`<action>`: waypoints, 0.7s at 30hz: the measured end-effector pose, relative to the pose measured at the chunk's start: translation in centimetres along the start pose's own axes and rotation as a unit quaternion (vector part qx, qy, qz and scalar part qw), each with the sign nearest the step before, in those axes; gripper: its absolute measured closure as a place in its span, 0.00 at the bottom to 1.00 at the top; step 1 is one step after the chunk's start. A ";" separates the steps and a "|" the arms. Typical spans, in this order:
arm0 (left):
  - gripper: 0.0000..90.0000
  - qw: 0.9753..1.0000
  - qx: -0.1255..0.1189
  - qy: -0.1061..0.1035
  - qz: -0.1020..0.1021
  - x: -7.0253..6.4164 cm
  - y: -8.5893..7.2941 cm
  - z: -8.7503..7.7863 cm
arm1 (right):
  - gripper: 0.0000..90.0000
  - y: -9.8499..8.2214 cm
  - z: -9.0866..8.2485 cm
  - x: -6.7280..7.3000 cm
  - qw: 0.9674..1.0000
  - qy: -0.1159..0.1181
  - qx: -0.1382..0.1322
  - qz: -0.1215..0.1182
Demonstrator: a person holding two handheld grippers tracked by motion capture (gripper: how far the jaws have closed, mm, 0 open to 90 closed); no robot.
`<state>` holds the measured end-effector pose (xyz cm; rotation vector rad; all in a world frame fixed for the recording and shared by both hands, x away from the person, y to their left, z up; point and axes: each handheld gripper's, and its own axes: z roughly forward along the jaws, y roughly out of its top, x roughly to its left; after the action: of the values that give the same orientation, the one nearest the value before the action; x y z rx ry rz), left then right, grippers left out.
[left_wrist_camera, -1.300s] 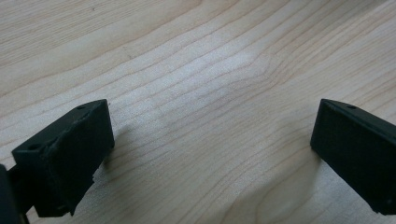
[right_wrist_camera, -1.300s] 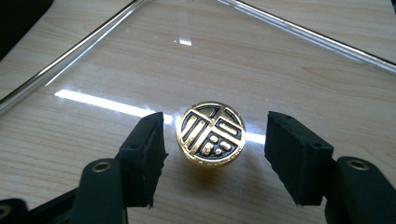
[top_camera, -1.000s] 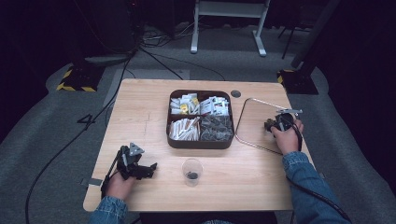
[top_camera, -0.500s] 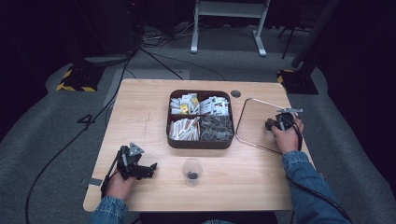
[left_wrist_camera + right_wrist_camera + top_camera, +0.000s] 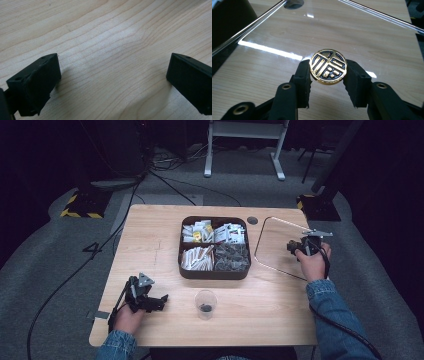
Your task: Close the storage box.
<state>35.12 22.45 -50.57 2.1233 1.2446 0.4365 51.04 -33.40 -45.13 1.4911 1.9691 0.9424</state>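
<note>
One coin point(image 5: 328, 67), two tools

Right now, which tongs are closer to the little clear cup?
The left tongs. They rest on the table just left of the clear cup. The right tongs are farther away, up at the table's right side, holding a gold coin.

Recording lab or studio: dark-curtained room, grey carpet point(image 5: 75, 255), hazard-striped stand bases point(image 5: 80, 206), floor cables point(image 5: 165, 165), white frame legs point(image 5: 245, 142) at far side, lone wooden surface point(image 5: 150, 235).
</note>
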 end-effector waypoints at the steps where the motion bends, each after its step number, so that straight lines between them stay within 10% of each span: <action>1: 0.00 1.000 0.001 -0.001 0.000 0.0 0.0 0.0 | 0.65 0.2 -0.2 0.0 1.000 0.001 -0.003 -0.001; 21: 0.00 1.000 0.001 -0.001 0.000 0.0 0.0 0.0 | 0.65 3.0 -3.6 1.7 0.998 0.035 -0.052 -0.003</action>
<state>35.12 22.46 -50.56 2.1241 1.2450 0.4335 49.78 -32.09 -40.54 1.4104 1.9399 1.0907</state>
